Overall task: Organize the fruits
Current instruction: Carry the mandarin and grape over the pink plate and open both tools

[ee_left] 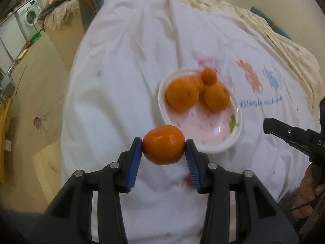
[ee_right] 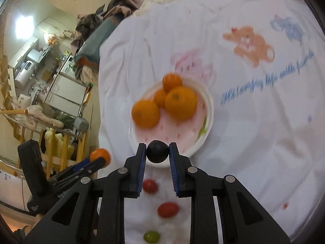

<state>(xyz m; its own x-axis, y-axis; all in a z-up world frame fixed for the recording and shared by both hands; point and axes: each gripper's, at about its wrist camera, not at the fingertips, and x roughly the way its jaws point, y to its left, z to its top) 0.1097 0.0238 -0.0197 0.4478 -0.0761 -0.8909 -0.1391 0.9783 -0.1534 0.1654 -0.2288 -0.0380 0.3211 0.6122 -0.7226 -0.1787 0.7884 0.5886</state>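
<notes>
My left gripper (ee_left: 163,144) is shut on an orange mandarin (ee_left: 162,150), held above the white cloth just left of a pink-and-white plate (ee_left: 203,126). Several mandarins (ee_left: 182,94) lie at the plate's far side. My right gripper (ee_right: 157,148) is shut on a small dark round fruit (ee_right: 157,152) over the near rim of the plate (ee_right: 174,132). The right wrist view shows the left gripper (ee_right: 100,159) with its mandarin at the lower left. In the left wrist view the right gripper (ee_left: 267,126) reaches in from the right.
Two red small tomatoes (ee_right: 150,186) (ee_right: 168,209) and a green one (ee_right: 151,236) lie on the cloth (ee_right: 254,142) under my right gripper. The cloth's left edge drops to the floor (ee_left: 30,101). A hand (ee_left: 310,193) shows at the right edge.
</notes>
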